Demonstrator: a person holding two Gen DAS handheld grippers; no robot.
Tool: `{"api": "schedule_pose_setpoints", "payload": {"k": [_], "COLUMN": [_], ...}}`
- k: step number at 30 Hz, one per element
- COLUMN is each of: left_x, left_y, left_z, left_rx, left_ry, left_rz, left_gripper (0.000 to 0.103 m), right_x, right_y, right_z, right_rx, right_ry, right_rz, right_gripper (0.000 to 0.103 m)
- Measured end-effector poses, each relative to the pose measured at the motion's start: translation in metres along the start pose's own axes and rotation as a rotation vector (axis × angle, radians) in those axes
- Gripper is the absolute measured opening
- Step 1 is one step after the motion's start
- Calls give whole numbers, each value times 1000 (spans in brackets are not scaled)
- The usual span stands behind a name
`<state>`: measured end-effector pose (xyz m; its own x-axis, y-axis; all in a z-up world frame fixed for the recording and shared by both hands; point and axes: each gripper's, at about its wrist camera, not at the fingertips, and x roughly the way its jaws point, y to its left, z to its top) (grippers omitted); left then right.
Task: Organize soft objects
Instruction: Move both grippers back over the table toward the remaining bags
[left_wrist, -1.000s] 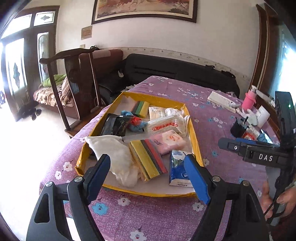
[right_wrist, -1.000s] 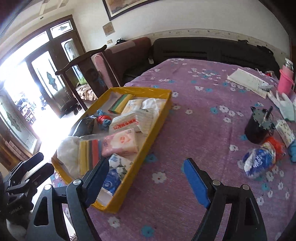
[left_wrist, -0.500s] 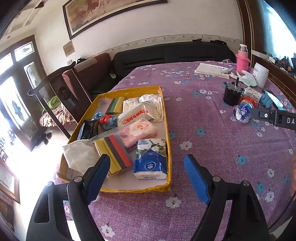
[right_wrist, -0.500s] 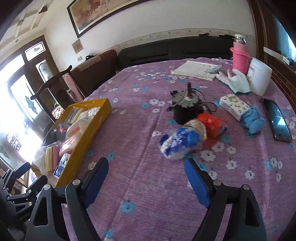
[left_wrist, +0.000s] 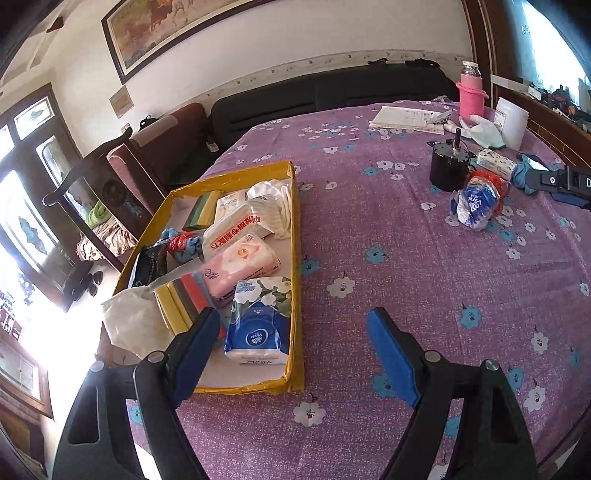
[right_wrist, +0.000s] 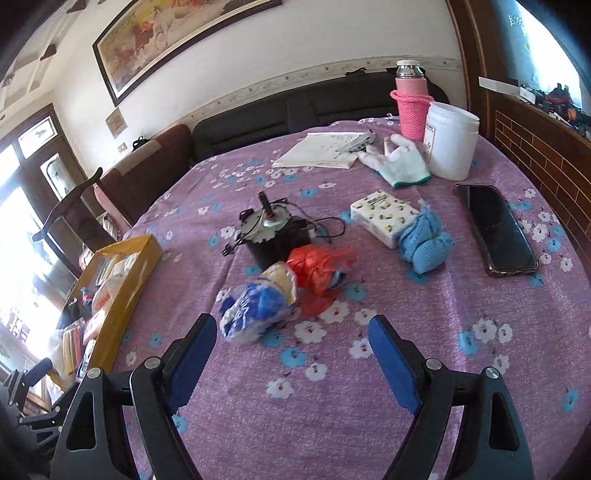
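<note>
A yellow tray on the purple flowered cloth holds tissue packs, sponges, cloths and other soft items; it also shows in the right wrist view at the left. My left gripper is open and empty, above the tray's near right corner. My right gripper is open and empty, just short of a blue-and-white tissue bag and a red plastic bag. Farther off lie a lemon-print tissue pack, a blue cloth bundle and a white glove.
A black motor with wires stands behind the bags. A phone, a white jar, a pink flask and papers sit at the back right. A chair and sofa stand beyond the table.
Both grippers have swung to the right. The left view now shows the tray from its right side. The right gripper has moved closer to the blue-and-white bag. Both stayed open.
</note>
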<state>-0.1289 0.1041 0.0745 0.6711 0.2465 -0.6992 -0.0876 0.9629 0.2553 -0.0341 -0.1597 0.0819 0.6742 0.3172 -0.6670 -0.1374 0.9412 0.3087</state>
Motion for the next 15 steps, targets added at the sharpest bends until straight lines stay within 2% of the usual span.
{"api": "schedule_pose_setpoints", "payload": {"k": [9, 15], "left_x": [12, 18], "left_y": [-5, -11], "left_z": [-1, -2], "left_rx": [12, 21], "left_ry": [36, 51], "left_rz": [-21, -46], "left_gripper": [82, 82], "right_x": [20, 46], "right_y": [-26, -64], "right_z": [29, 47], "right_rx": [62, 171], "right_ry": [-22, -17], "right_rz": [-47, -83], "right_gripper": [88, 88]}}
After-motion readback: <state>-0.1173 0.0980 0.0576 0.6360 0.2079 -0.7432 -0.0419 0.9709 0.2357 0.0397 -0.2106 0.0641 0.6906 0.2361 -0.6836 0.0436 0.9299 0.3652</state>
